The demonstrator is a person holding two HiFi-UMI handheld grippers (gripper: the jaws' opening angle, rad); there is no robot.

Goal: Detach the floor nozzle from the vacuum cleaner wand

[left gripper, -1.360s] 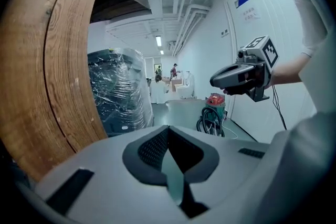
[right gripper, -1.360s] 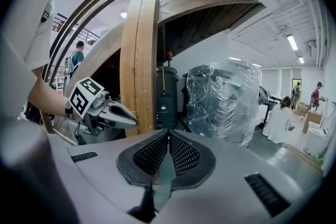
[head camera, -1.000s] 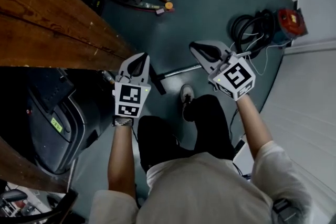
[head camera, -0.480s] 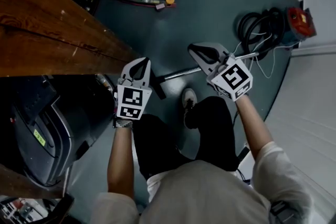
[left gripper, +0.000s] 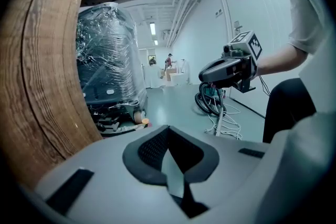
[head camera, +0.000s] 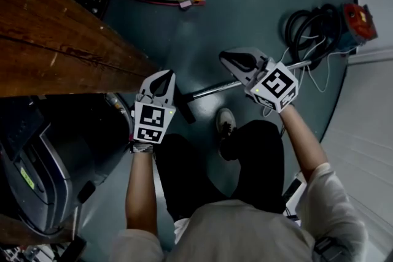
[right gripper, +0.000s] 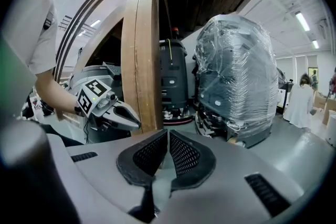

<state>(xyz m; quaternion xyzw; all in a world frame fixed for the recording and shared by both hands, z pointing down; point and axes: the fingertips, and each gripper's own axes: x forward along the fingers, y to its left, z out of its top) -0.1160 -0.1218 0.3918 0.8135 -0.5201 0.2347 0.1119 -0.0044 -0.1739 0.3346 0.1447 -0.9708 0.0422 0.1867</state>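
Wooden table (head camera: pixel 55 40): left of left gripper.
Left gripper (head camera: pixel 161 74): jaws closed, nothing held, clear of nozzle.
Floor nozzle (head camera: pixel 183 102): on floor just right of left gripper, apparently still joined to wand.
Wand (head camera: pixel 212 89): on floor, running between grippers and under right gripper.
Right gripper (head camera: pixel 226 58): jaws together, empty.
Progress: nothing detached; grasp, release and pull-off all pending.

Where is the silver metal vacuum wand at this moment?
Head view, centre: the silver metal wand lies on the dark teal floor, running between the left gripper and the right gripper, just ahead of the person's grey shoe.
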